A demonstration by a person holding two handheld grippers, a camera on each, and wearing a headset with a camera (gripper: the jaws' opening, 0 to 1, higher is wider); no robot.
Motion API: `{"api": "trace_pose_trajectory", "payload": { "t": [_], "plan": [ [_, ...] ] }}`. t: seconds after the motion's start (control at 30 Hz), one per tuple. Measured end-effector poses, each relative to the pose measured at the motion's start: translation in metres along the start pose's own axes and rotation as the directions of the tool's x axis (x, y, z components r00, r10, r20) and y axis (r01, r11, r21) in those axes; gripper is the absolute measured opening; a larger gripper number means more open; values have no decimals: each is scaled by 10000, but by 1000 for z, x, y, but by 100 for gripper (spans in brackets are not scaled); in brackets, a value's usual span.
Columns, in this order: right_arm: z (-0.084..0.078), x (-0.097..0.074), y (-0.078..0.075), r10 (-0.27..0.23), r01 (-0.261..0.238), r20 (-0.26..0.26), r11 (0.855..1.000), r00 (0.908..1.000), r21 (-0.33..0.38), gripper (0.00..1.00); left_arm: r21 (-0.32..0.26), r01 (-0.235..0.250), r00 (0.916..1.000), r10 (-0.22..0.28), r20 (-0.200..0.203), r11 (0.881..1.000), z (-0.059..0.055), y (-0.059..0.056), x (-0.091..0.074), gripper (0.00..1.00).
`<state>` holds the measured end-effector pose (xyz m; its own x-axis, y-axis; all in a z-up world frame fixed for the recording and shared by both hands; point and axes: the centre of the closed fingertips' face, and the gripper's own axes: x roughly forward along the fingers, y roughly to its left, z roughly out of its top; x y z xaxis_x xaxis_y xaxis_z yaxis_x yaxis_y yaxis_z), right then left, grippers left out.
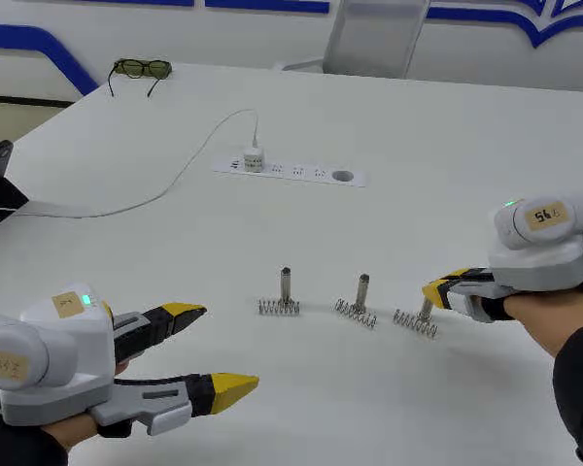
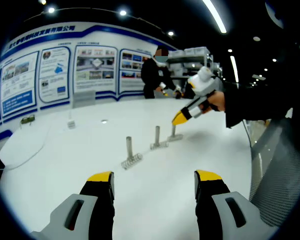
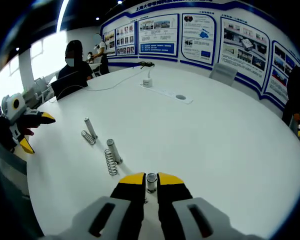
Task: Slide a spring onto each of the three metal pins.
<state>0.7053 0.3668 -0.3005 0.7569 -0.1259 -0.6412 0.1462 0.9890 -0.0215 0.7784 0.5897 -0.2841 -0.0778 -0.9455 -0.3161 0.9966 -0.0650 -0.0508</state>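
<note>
Evidently no spring is on yet. The right gripper (image 3: 151,180) pinches the end pin (image 1: 426,309), with the end spring (image 1: 415,323) lying flat beside it. The middle pin (image 1: 362,288) and left pin (image 1: 285,282) stand bare, the middle spring (image 1: 356,314) and left spring (image 1: 279,308) at their bases. The left gripper (image 1: 214,348) gapes, well apart.

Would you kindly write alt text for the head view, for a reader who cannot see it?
The right gripper clamps the rightmost pin of three upright on a white table, a spring lying beside each. The left gripper is open, lower left.
</note>
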Motion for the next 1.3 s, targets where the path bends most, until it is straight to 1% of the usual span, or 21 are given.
{"api": "trace_pose_trajectory", "payload": {
  "t": [0.23,0.4,0.5,0.6,0.67,0.7,0.77,0.8,0.83,0.9,0.97,1.03,1.13,1.3],
  "plan": [
    [4,-2,1,47,-45,122,9999,9999,-146,12,3,1,10000,-1,46,10000,1,1,0,66],
    [10,-9,2,-2,11,344,9996,9994,-289,14,23,29,10000,-30,53,10000,2,0,1,66],
    [15,-15,5,32,-11,527,9992,9986,-404,15,41,75,10000,-75,52,10000,1,-1,1,66],
    [22,-20,12,254,-199,751,9971,9968,-732,15,40,106,9999,-106,34,9999,1,-1,2,66],
    [26,-22,18,450,-373,786,9945,9959,-974,15,48,118,9999,-119,31,9999,1,-1,2,66],
    [27,-22,21,630,-541,754,9919,9952,-1149,15,46,129,9999,-129,35,9999,1,-1,3,66],
    [26,-20,27,981,-899,538,9864,9937,-1378,15,55,142,9999,-142,45,9999,2,-2,3,66],
    [23,-18,31,1179,-1120,277,9809,9926,-1593,15,56,152,9999,-153,50,9999,2,-2,3,66],
    [22,-17,32,1226,-1176,177,9772,9923,-1767,15,59,156,9999,-157,51,9999,2,-2,3,66],
    [15,-12,38,1438,-1471,-311,9668,9891,-2088,15,73,155,9999,-155,51,9999,2,-2,3,66],
    [8,-7,39,1393,-1527,-710,9573,9877,-2454,15,55,132,9999,-132,46,9999,2,-2,3,66],
    [1,-2,43,1430,-1692,-1131,9466,9832,-2744,15,36,109,9999,-109,30,9999,1,-2,2,66],
    [-4,5,46,1408,-1798,-1477,9375,9790,-2980,15,21,74,10000,-74,26,10000,1,-1,1,66],
    [-8,15,44,1330,-1937,-2002,9259,9707,-3243,15,-3,19,10000,-19,1,10000,-1,-1,0,66]
  ]
}}
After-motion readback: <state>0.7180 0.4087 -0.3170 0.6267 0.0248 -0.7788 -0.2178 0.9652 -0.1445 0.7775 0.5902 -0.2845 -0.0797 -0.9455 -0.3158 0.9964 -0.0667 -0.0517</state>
